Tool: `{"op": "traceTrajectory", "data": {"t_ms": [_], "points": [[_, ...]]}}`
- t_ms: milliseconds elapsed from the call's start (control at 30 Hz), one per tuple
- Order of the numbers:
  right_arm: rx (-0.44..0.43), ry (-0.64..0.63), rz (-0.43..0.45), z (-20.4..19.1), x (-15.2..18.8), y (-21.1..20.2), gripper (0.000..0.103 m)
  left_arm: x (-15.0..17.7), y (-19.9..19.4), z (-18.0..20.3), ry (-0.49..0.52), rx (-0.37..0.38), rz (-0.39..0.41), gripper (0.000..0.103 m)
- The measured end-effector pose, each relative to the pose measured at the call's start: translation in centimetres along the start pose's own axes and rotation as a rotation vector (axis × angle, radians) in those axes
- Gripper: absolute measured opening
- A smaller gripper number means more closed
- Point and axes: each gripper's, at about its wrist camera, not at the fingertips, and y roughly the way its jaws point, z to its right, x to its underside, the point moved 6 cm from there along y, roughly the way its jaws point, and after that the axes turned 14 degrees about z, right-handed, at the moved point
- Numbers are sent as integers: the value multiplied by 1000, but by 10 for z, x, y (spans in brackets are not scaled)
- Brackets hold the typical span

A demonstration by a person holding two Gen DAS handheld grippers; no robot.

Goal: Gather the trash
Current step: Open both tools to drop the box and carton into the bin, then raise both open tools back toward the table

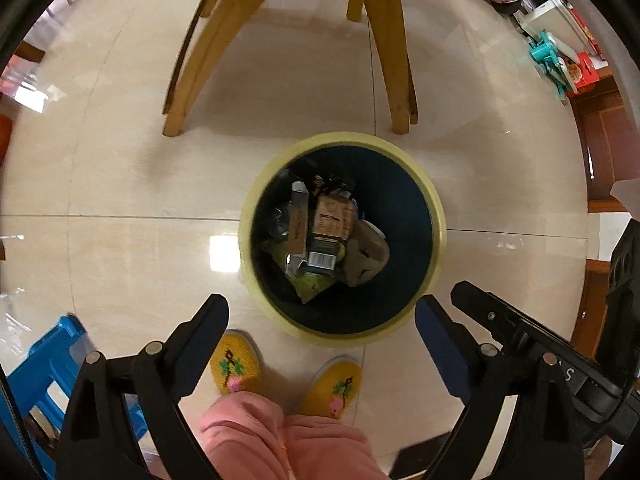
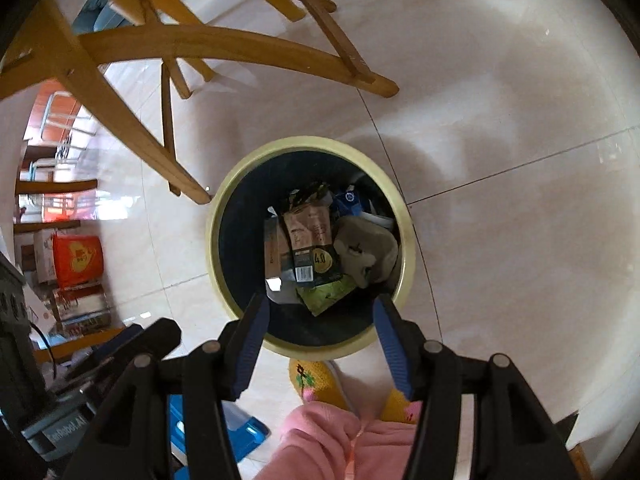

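Bin below both gaping tongs

A pale yellow trash bin has a dark navy inside. Yellow slippers carry pink and green flower patterns. Pink trousers, a beige tiled floor, a bright blue stool.

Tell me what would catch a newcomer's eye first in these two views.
The round trash bin with its pale yellow rim stands mid-floor, holding cartons and wrappers. Both tongs, left and right, hover open and empty above it. Yellow embroidered slippers stand just below the bin, and wooden chair legs rise beyond it.
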Motion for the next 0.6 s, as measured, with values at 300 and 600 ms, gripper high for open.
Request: {"op": "traceTrajectory", "data": {"t_ms": [300, 600], "points": [[-8, -78, 50, -23, -3, -26, 55, -11, -32, -10, 39, -47, 81, 93], [-21, -147, 104, -48, -12, -75, 55, -18, -90, -7, 25, -70, 144, 95]]}}
